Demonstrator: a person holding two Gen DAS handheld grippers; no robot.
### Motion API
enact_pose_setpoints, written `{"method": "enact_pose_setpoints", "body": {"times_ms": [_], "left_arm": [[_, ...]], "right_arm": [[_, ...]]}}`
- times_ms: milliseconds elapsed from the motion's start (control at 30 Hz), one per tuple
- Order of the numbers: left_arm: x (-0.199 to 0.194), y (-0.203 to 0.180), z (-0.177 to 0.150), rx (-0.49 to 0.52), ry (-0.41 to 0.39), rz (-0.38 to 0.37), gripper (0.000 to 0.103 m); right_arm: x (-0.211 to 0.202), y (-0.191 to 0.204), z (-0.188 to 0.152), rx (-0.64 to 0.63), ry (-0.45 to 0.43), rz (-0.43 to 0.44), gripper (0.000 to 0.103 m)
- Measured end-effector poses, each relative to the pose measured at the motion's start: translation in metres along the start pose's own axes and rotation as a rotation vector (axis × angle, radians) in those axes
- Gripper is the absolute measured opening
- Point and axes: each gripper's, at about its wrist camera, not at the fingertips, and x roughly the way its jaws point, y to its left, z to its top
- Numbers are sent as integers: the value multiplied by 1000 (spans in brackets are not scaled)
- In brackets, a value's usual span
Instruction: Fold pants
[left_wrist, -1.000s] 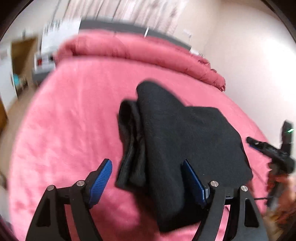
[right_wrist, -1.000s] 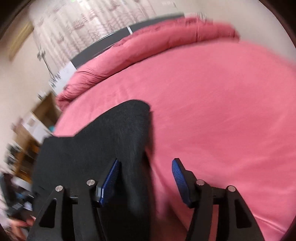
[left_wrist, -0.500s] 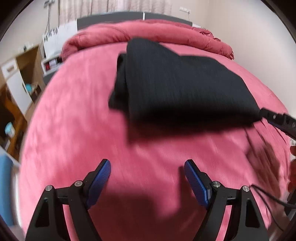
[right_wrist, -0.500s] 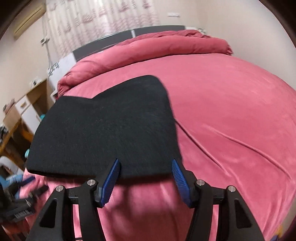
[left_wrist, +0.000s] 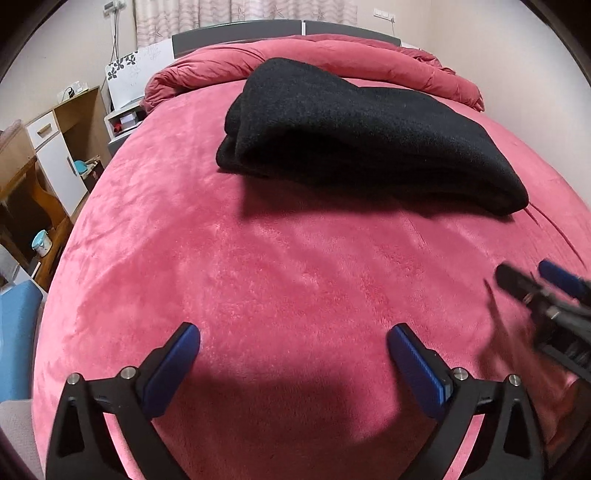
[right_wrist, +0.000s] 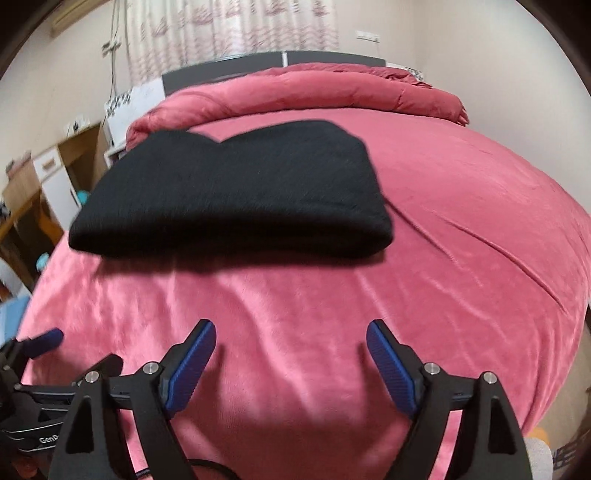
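pants (left_wrist: 362, 136): 1, folded on bed (left_wrist: 258, 277) | left gripper (left_wrist: 293, 354), right gripper (right_wrist: 290, 349): fingers just spread, empty

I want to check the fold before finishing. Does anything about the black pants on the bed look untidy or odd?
Nothing serious. The black pants lie folded on the pink bed; only the left end shows loose, bulging layers. Both tongs are open and clear of them.

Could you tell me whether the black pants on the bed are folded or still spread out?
Folded: the black pants lie as a compact stack, layered edges showing at the left end.
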Motion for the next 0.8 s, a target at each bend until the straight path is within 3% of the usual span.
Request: {"method": "enact_pose_setpoints", "body": {"times_ms": [133, 433, 533, 700, 800], "left_arm": [[3, 0, 0, 3, 6, 4, 103], [-1, 2, 0, -4, 9, 0, 103], [2, 2, 2, -12, 15, 14, 103], [5, 2, 2, -29, 20, 16, 103], [6, 4, 2, -42, 19, 0, 103]], "right_arm": [[12, 1, -6, 5, 43, 9, 85], [21, 8, -8, -44, 36, -27, 91], [25, 10, 0, -26, 11, 39, 91], [35, 19, 1, -63, 44, 0, 96], [32, 12, -3, -26, 30, 43, 97]]}}
